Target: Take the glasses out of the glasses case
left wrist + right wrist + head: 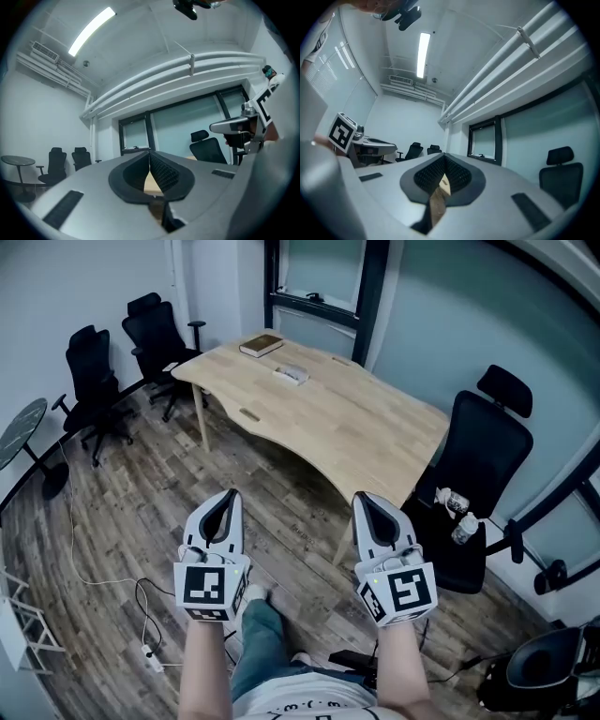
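A wooden table [347,427] stands across the room, well ahead of both grippers. At its far end lie a small pale object [291,374], which may be the glasses case, and a flat brown book-like item [262,345]; I cannot tell which is the case. No glasses show. My left gripper [232,495] is held over the floor, shut, with nothing between its jaws. My right gripper [362,499] is beside it, also shut and holding nothing. In the left gripper view the left gripper [150,153] points level at the room; in the right gripper view the right gripper [444,155] does too.
A black office chair [473,486] with two bottles [457,514] on its seat stands at the table's right end. More black chairs [127,362] line the left wall beside a round table [21,432]. Cables and a power strip [150,652] lie on the wooden floor.
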Demonstrator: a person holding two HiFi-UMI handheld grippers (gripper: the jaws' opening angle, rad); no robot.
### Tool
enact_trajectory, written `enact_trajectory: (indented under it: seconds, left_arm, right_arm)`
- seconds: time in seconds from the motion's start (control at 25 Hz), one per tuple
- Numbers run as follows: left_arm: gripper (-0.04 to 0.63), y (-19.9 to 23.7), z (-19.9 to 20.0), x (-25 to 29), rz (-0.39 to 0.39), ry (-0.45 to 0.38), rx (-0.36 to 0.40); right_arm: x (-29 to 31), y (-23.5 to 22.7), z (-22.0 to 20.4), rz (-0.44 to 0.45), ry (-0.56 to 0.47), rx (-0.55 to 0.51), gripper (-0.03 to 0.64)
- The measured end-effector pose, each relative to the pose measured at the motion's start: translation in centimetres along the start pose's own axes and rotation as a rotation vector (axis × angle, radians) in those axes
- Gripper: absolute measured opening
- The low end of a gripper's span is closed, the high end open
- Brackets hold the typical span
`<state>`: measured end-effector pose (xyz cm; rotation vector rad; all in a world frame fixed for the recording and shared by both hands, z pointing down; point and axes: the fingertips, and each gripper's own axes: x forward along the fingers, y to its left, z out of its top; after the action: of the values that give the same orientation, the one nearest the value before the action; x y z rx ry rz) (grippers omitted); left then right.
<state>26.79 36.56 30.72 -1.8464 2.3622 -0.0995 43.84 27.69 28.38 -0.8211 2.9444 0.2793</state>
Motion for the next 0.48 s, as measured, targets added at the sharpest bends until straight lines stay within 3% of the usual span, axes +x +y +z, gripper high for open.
enact_trajectory:
  seconds: [0.2,0.48]
  left_arm:
    - [0.016,3.7,-2.1,4.9,-0.009,0.012,-0.015]
    - [0.017,12.3,-4.3,14.8,-0.001,0.007,-0.06]
  right_arm:
    - [6.1,0.0,-1.8,0.021,0.014,0.02,0.009]
    - [18.4,-0.3,-3.5,0.042,0.038,-0.017,0.011]
